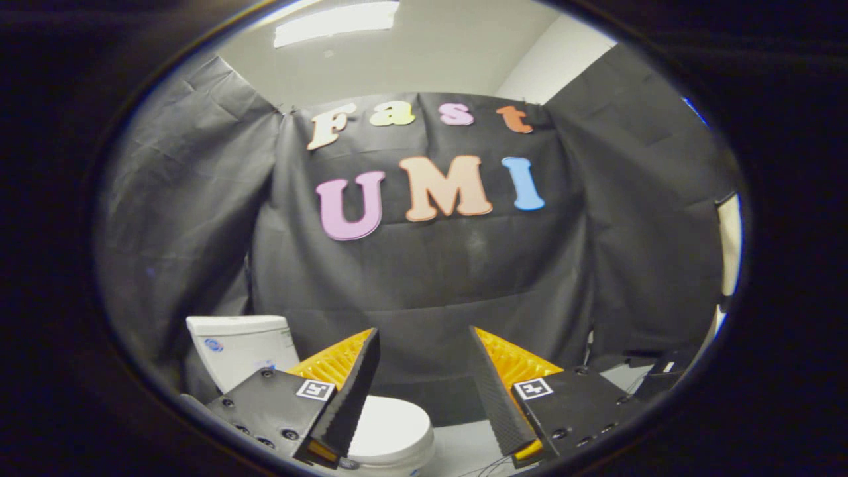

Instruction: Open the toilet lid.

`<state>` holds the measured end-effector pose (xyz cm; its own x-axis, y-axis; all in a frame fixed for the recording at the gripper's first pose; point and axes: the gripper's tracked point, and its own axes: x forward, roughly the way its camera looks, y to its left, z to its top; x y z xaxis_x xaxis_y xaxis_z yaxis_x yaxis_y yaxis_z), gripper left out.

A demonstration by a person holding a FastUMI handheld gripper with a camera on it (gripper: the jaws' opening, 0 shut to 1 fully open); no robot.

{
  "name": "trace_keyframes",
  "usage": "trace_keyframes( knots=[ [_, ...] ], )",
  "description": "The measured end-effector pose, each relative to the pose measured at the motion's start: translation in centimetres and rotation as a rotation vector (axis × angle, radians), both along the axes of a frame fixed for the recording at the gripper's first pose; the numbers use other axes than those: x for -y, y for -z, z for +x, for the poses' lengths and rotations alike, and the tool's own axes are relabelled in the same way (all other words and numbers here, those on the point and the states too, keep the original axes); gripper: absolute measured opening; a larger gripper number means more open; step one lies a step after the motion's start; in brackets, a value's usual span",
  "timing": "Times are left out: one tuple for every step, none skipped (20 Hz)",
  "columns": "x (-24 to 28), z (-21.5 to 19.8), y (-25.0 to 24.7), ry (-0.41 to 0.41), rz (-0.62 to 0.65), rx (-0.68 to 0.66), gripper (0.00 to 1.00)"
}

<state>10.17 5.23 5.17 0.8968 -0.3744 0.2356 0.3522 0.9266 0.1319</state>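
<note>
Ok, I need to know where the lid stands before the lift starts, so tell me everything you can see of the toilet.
The toilet is white and glossy, like ceramic or plastic. Its lid lies flat and closed over the bowl, rounded at the front. The boxy tank stands upright behind it, against the black cloth wall, with a small round blue mark on its front. The open gripper hangs above and touches nothing; one finger hides part of the lid and tank. The base is out of sight.
</note>
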Motion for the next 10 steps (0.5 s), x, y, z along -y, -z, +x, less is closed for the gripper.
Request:
trace_keyframes(
  knots=[
    [0.2, -0.2, 0.0, 0.047, 0.020, 0.009, 0.75],
    [0.4, -0.5, -0.1, 0.090, 0.040, 0.020, 0.74],
    [0.2, -0.7, -0.1, 0.111, 0.063, 0.039, 0.72],
    [-0.2, -0.6, 0.1, 0.123, 0.083, 0.057, 0.71],
    [-0.4, -0.8, 0.3, 0.142, 0.100, 0.067, 0.69],
    [-0.4, -1.0, 0.6, 0.173, 0.117, 0.075, 0.68],
    [-0.2, -1.4, 0.9, 0.206, 0.132, 0.084, 0.66],
    [-0.2, -1.5, 1.1, 0.233, 0.148, 0.094, 0.65],
    [-0.2, -1.6, 1.6, 0.262, 0.169, 0.101, 0.65],
    [0.0, -1.9, 2.2, 0.298, 0.193, 0.107, 0.65]
  ],
)
